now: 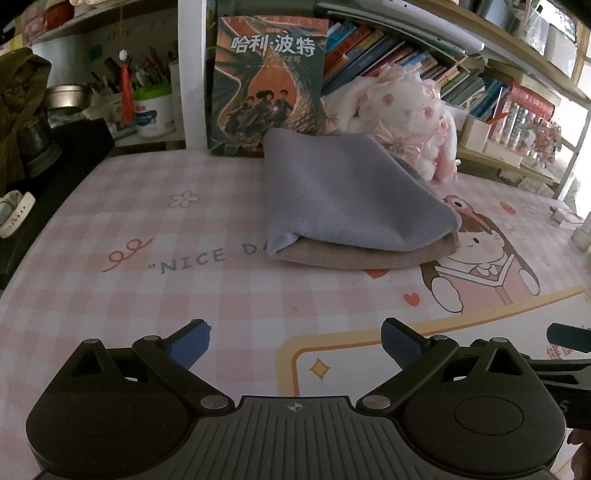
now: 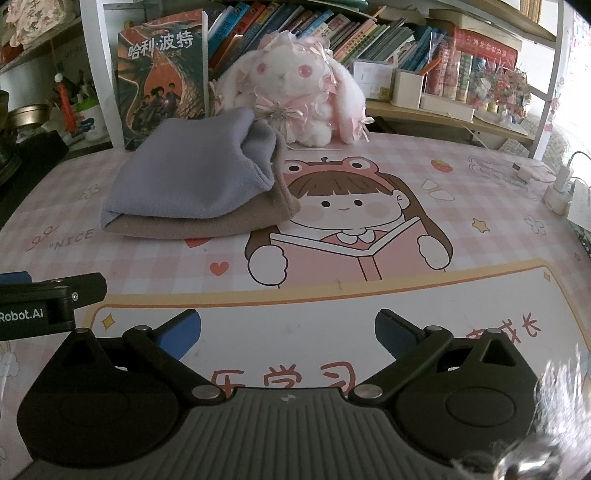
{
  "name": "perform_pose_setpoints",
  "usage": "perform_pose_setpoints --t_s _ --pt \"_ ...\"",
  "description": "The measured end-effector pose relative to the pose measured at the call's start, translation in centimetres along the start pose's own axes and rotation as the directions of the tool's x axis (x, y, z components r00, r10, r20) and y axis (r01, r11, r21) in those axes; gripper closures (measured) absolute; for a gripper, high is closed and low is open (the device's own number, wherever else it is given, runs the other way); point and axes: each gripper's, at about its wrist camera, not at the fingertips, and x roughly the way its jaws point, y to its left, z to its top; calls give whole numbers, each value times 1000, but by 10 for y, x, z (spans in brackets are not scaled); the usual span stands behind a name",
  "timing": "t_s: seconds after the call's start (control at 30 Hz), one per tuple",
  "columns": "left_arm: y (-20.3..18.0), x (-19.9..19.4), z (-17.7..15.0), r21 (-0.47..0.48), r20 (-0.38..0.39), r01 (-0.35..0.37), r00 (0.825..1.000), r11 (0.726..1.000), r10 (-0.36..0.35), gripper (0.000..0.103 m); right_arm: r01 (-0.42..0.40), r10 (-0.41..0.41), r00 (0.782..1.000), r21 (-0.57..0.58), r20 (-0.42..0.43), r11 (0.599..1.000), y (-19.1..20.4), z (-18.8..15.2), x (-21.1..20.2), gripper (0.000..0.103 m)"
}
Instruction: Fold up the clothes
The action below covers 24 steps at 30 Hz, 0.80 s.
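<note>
At the far left of the left wrist view, a metal bowl [image 1: 68, 96] and a white tub of pens [image 1: 154, 110] are seen on a shelf, with a red tassel [image 1: 127, 94] hung in front of them. The desk is covered by a pink checked mat [image 1: 147, 229] printed with "NICE" lettering and a cartoon girl. An illustrated book [image 1: 267, 85] is stood upright against the shelf post at the back of the mat.

Just in front of the book, two folded cloths are stacked: a lavender cloth [image 1: 343, 195] is laid on top of a tan cloth [image 1: 365, 254], whose edge is shown beneath it along the near side. The stack is placed toward the back of the mat, well apart from both grippers. A white plush rabbit [image 1: 406, 114] with pink bows is set behind the stack, and appears to be touched by the lavender cloth's far corner, though this cannot be told for certain. Rows of books [image 2: 332, 26] are lined along the shelf behind it.

The left gripper [image 1: 295, 345] is held low over the near part of the mat, its blue-padded fingers spread wide with nothing between them. The right gripper [image 2: 288, 336] is held likewise, jaws wide apart and empty, over the printed characters on the mat. At the far right of the right wrist view, a white charger and cable [image 2: 561, 181] are lain on the mat's edge.
</note>
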Motion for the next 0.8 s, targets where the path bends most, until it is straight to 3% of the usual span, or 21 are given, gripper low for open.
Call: perform_pose_setpoints --t_s 0.8 --pt "0 1 1 -4 -13 -6 1000 1000 6 2 -2 2 1000 -3 2 1000 1 -1 2 1"
